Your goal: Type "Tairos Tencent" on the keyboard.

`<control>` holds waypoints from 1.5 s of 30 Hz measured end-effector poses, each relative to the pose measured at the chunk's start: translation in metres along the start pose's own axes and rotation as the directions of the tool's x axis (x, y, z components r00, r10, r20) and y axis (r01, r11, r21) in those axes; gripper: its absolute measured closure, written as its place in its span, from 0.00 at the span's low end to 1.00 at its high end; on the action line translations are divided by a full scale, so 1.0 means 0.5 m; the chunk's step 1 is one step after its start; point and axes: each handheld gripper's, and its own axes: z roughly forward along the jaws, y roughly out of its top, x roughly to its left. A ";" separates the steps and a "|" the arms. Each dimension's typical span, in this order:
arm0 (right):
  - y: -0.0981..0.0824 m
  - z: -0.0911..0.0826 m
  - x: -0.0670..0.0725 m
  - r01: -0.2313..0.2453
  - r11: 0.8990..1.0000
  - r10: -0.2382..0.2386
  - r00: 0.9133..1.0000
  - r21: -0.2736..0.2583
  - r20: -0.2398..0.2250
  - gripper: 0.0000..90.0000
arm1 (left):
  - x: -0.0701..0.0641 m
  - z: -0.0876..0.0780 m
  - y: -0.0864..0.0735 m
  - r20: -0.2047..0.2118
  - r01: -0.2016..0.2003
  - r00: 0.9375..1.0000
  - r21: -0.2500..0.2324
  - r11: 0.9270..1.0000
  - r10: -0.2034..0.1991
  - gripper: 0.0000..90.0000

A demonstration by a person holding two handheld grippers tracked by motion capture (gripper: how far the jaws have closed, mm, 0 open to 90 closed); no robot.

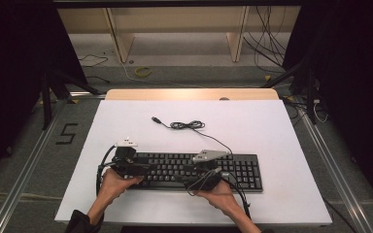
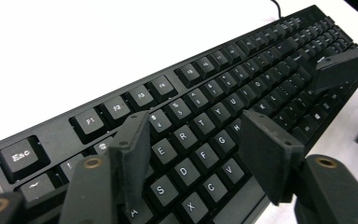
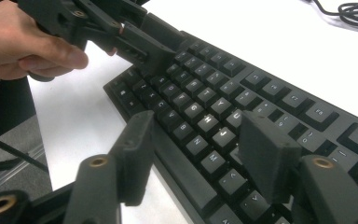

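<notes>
Right now the keyboard lies flat on the white table top, close to the near edge and a little left of centre, so there is wide bare room beyond it and to its right, and only a narrow strip between it and me. Its cable runs off the back and lies in a loose coil further out, well apart from my hands. My left gripper hangs over the left-hand letter keys with its jaws standing apart and nothing pressed between them. My right gripper sits over the front edge near the middle; its jaws are apart too, with the front rim of the keyboard between them, and I cannot tell whether a pad touches it. From above my hands cover the near-left keys. The keyboard is black, full-size, with white legends and a number pad at the right end.
</notes>
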 end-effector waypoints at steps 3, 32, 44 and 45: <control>0.000 0.004 -0.001 0.000 1.000 0.000 1.000 0.006 0.004 0.59 | -0.002 -0.005 -0.002 0.001 0.003 1.000 -0.010 1.000 -0.003 0.44; 0.010 0.046 -0.006 0.033 0.997 -0.034 0.999 0.067 0.015 0.95 | -0.014 -0.030 -0.017 0.012 0.010 1.000 -0.062 0.998 -0.010 0.37; 0.007 0.059 -0.005 0.041 0.994 -0.043 0.999 0.097 0.016 0.98 | -0.015 -0.034 -0.021 0.015 0.010 1.000 -0.072 0.997 -0.009 0.37; 0.006 0.061 -0.004 0.043 0.994 -0.044 0.999 0.100 0.015 0.98 | -0.015 -0.034 -0.021 0.015 0.009 1.000 -0.072 0.997 -0.008 0.37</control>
